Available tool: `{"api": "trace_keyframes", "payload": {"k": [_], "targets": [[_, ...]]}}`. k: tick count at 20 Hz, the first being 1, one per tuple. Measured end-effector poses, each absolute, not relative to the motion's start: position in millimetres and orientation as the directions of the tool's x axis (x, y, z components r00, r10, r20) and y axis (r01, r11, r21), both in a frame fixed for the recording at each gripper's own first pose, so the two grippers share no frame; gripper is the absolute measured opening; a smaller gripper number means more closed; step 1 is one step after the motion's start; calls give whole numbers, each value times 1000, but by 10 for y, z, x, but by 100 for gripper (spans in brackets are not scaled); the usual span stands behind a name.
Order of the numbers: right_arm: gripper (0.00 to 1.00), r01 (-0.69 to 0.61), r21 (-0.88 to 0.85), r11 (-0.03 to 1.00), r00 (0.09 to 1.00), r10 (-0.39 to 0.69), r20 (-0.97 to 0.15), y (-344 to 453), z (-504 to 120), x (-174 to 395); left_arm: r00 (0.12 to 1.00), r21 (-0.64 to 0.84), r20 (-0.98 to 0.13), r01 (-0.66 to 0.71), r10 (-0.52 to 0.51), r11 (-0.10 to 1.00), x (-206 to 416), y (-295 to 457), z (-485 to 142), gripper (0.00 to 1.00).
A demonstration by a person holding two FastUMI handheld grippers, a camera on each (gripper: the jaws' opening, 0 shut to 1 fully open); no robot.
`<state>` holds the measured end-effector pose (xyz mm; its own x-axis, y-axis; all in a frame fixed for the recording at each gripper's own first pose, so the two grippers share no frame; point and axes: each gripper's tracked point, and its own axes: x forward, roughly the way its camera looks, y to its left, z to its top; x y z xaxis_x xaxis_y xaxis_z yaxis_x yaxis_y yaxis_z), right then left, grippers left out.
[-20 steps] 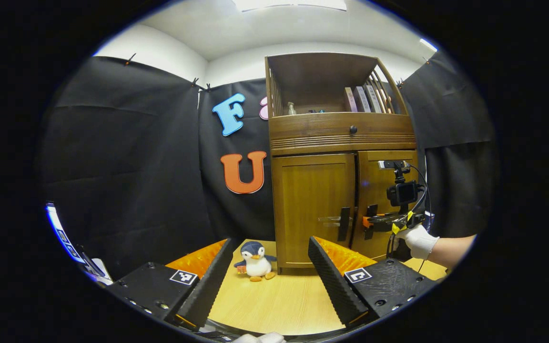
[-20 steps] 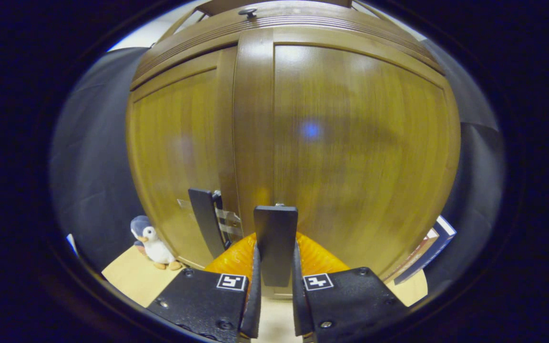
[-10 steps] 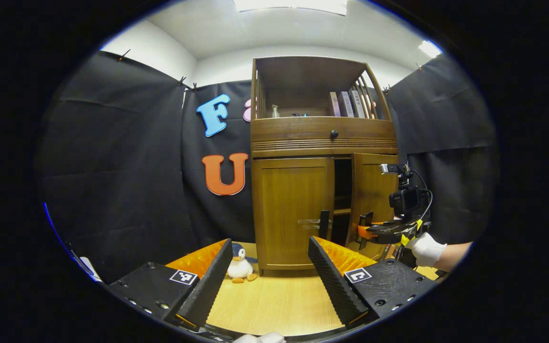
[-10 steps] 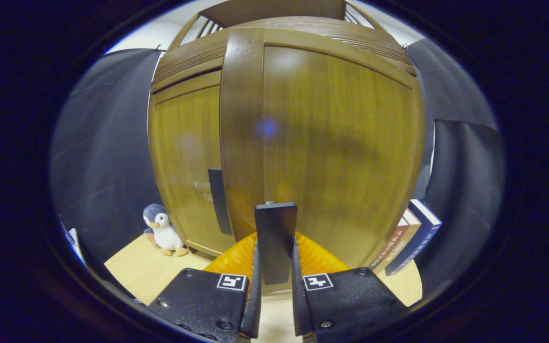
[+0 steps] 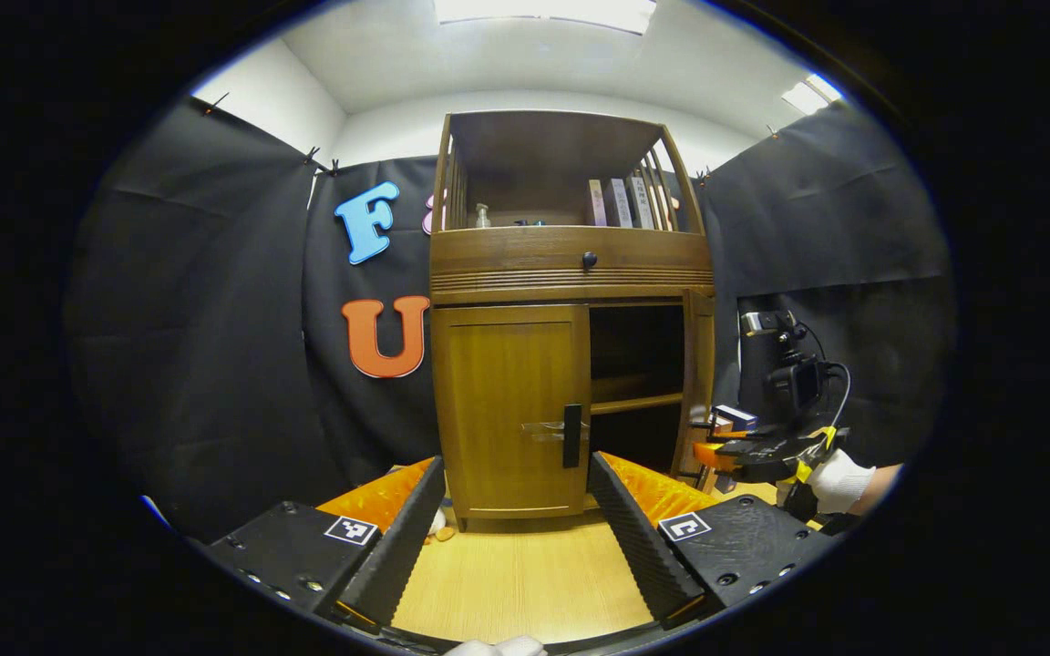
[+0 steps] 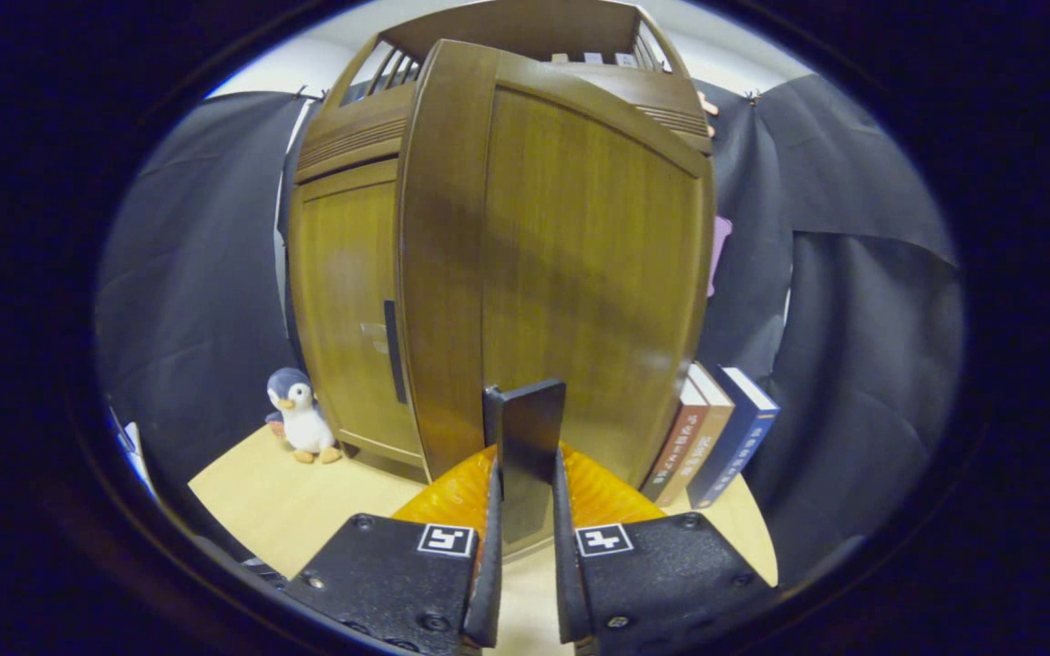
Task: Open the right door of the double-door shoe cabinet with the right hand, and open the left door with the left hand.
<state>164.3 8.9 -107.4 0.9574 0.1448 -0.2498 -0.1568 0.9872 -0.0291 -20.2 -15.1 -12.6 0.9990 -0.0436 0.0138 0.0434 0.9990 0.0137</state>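
Right gripper [image 6: 525,538] fingers are clamping the black bar handle [image 6: 530,446] of the brown wooden right door [image 6: 571,264], standing wide open. Left gripper [image 5: 516,528] fingers are gaping, facing the closed left door [image 5: 511,401] at 12 o'clock.

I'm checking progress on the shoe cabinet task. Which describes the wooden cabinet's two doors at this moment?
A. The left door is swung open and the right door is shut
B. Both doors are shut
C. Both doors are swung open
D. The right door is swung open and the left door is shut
D: the left gripper view shows the brown wooden right door swung outward beside a dark interior, its black handle clamped by the right gripper, while the left door sits flush.
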Motion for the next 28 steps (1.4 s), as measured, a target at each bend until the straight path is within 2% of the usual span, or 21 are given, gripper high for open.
{"api": "trace_keyframes", "payload": {"k": [8, 14, 20, 28], "targets": [[20, -38, 12, 999, 969, 40, -245, -491, -1101, 1344, 991, 20, 9, 136, -137, 990, -184, -483, -152, 96], [8, 46, 25, 999, 970, -38, -239, -983, -1115, 1243, 986, 28, 13, 168, -168, 985, -176, -612, -148, 96], [4, 59, 17, 998, 968, -53, -247, -1291, -1116, 1254, 984, 26, 8, 176, -176, 984, -146, -729, -183, 96], [4, -17, 66, 998, 966, 33, -257, -1568, -1155, 1275, 988, 32, -20, 156, -155, 987, -82, -986, -211, 96]]}}
